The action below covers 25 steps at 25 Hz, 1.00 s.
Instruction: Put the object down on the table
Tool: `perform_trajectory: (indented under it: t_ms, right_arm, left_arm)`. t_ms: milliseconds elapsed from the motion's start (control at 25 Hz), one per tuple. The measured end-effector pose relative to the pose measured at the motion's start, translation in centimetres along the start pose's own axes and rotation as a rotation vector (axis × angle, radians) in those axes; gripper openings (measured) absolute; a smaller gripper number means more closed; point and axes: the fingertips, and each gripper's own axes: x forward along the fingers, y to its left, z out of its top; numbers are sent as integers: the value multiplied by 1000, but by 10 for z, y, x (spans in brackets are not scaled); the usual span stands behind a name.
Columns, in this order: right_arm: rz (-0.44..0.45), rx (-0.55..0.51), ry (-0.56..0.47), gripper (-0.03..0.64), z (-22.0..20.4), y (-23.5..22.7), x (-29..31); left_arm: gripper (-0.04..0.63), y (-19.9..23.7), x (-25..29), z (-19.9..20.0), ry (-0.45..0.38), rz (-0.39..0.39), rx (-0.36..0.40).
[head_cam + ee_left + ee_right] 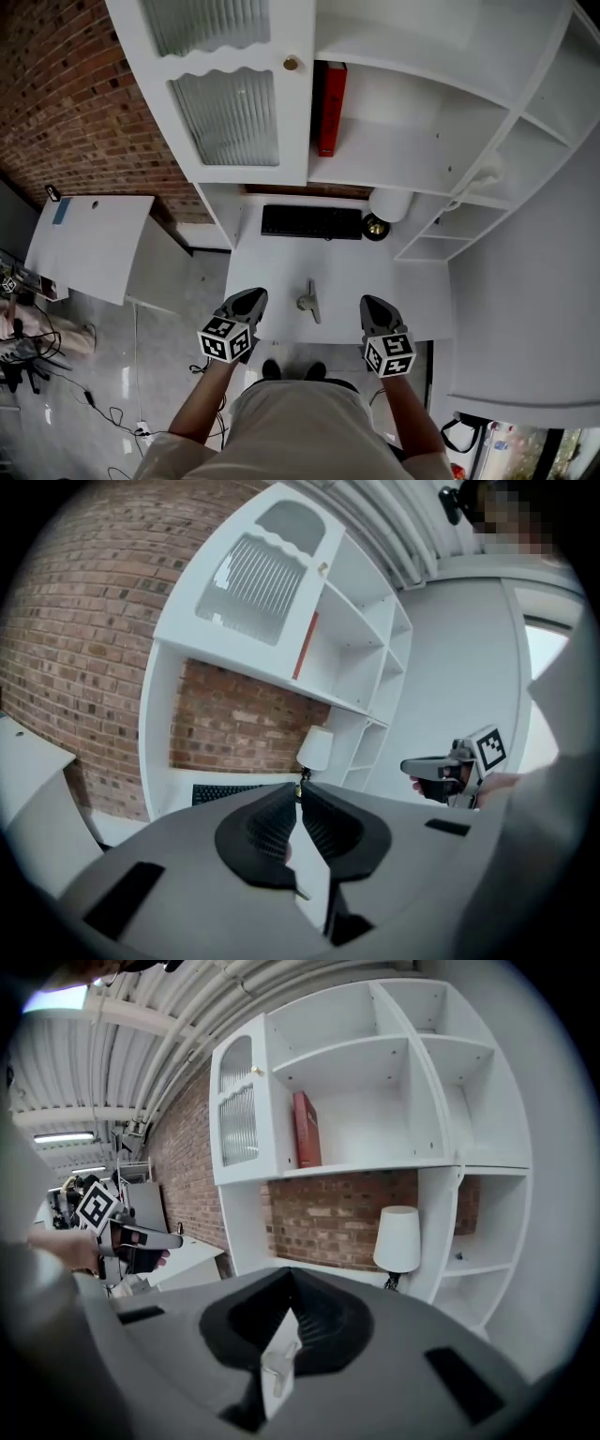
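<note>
A small grey metal object (308,302) lies on the white desk (281,262), near its front edge and between my two grippers. My left gripper (251,300) hovers at the front edge just left of the object, apart from it. Its jaws meet at the tips with nothing between them (300,794). My right gripper (374,307) is at the same edge to the right of the object, also apart from it. Its jaws (289,1279) are together and empty. The grey object (277,1365) shows through the slit below them.
A black keyboard (311,221) and a white lamp (389,204) stand at the back of the desk. Above is a white shelf unit with a red book (331,108) and glass doors (230,112). Another white table (89,244) stands at the left, with cables (94,403) on the floor.
</note>
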Motion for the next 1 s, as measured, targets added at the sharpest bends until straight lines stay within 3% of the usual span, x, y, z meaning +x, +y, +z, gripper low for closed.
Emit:
perform_trajectory:
  t_ms: [520,1000]
  right_arm:
    - [5,-55,-106,2,47,14,-37]
    - [-7,-105,-169,2,67,26,-48]
  left_arm:
    - [-6,-9,-54,53,-136,46,94]
    - [-7,-13,-70,74,-204,25,135]
